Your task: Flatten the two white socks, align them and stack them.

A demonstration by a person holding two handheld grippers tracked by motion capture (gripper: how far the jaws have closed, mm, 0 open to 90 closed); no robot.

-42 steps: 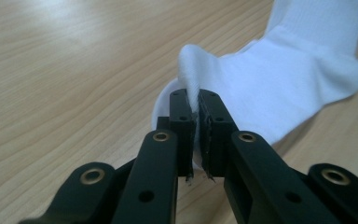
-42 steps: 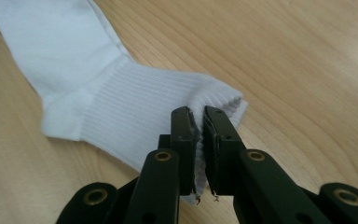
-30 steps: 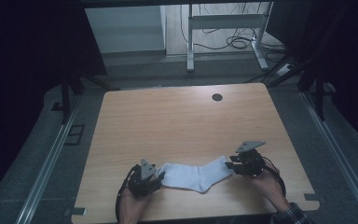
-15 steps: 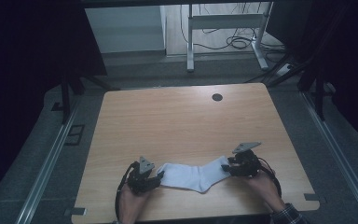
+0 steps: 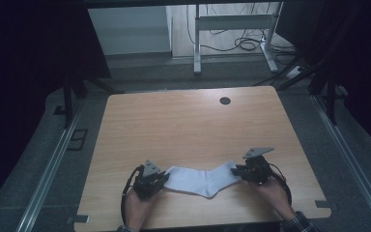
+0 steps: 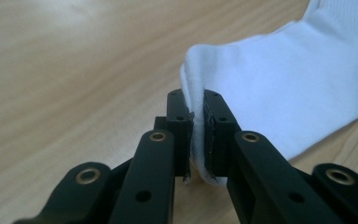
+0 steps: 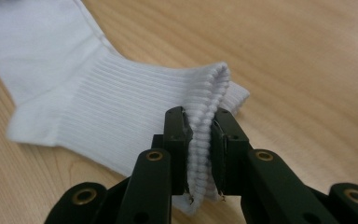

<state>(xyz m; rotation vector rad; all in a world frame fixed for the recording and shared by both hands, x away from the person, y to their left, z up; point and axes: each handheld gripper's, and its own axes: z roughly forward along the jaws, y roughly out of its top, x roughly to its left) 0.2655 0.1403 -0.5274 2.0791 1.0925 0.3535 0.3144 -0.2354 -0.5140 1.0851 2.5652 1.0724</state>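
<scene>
— What are your left tongs (image 5: 158,178) doing?

— My left tongs have just been closing, and now they pinch the smooth end of the white sock (image 5: 200,179). In the left gripper view the cloth is squeezed tight between the two black jaws, and a little fold of it sticks up above them.

— Where is the sock?

— It lies flat on the wooden tabletop (image 5: 188,125), close to my edge. It stretches from one pair of tongs to the other, with a bend in the middle.

— And your right tongs (image 5: 239,170)?

— They have just been closing too. They pinch the ribbed end of the sock (image 7: 121,116). In the right gripper view the ribbed edge stands up between the jaws.

— Anything else on the tabletop?

— A small dark round hole (image 5: 225,100) at the far side, well apart from the sock.
</scene>
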